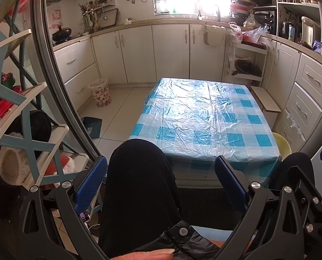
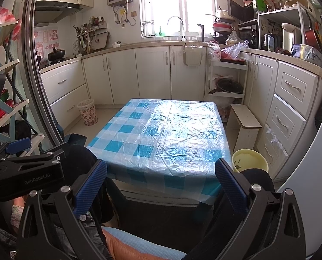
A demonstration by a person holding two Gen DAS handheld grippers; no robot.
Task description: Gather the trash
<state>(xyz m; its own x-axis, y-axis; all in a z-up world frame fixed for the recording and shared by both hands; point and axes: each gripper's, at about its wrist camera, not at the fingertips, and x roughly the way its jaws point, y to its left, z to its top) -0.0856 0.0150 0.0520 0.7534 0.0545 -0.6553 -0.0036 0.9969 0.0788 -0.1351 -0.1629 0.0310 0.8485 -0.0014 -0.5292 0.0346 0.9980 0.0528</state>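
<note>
Plainly, both the left hand-held gripper (image 1: 161, 179) and the right hand-held gripper (image 2: 161, 182) hang with their blue fingers spread wide and holding nothing, before the bench (image 2: 161, 134) in its blue-checked plastic cover, while a flowered wastebasket (image 1: 100, 93) stands on the floor by the cabinets and a yellow bin (image 2: 249, 160) sits beside the bench.

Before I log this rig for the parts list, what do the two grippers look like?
Both match: the left gripper and right gripper have black angular linkage arms with silver round bolts and two flat fingers faced in ribbed blue pads. From the right wrist view, the left gripper's black body reads "GenRobot.AI" in pale lettering.
</note>
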